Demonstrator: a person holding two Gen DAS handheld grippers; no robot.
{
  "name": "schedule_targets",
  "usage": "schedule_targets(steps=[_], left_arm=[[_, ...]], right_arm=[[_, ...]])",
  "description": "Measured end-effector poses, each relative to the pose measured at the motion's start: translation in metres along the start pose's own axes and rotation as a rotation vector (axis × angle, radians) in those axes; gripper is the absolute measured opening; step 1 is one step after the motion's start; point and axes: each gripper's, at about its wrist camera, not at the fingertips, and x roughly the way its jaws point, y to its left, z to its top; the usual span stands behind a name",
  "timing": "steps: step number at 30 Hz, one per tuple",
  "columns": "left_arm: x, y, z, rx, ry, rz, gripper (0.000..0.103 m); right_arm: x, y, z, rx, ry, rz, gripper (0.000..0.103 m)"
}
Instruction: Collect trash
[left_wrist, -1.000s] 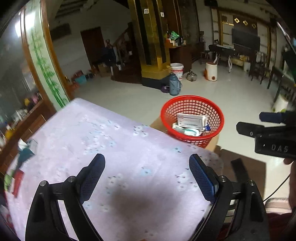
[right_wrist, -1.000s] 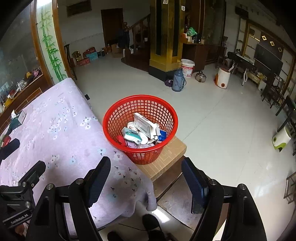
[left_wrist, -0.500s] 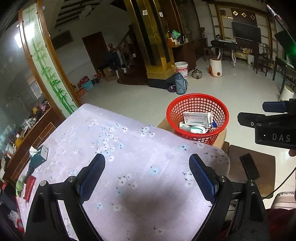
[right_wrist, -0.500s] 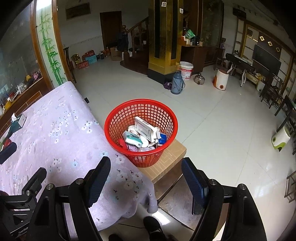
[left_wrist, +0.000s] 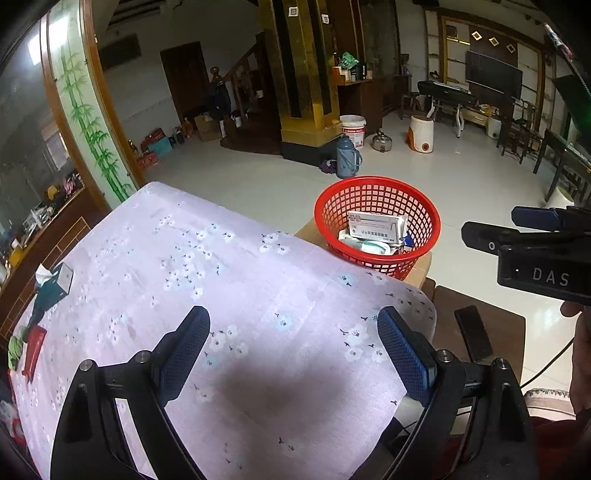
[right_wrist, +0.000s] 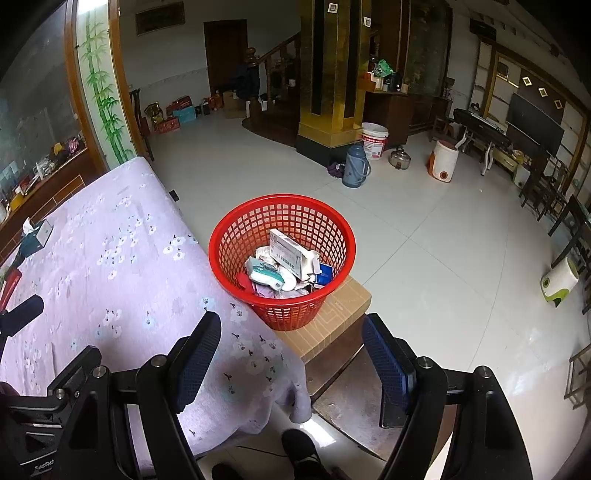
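A red mesh basket (left_wrist: 377, 221) (right_wrist: 282, 254) stands on a cardboard box (right_wrist: 334, 321) just past the table's corner. It holds a white carton (right_wrist: 290, 254), wrappers and other trash. My left gripper (left_wrist: 295, 350) hangs open above the purple flowered tablecloth (left_wrist: 207, 280) with nothing between its blue pads. My right gripper (right_wrist: 291, 354) is open and empty too, raised over the table corner, short of the basket. In the left wrist view the right gripper's body (left_wrist: 535, 254) shows at the right edge.
At the table's far left lie a teal tissue box (left_wrist: 51, 286), a red packet (left_wrist: 32, 349) and something green (left_wrist: 14, 350). A dark phone (left_wrist: 472, 334) lies on a brown stool beside the box. A person's shoe (right_wrist: 303, 454) shows below. White tiled floor stretches beyond.
Both grippers have risen and drawn back a little, so more of the tablecloth and the far-left items show. Both stay open and empty; the basket has not moved.
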Motion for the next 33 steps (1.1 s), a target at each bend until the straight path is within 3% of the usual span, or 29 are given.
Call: schedule_targets(steps=[33], left_arm=[[-0.012, 0.002, -0.003, -0.004, -0.024, 0.054, 0.091]], right_arm=[[-0.002, 0.007, -0.006, -0.021, 0.004, 0.012, 0.082]])
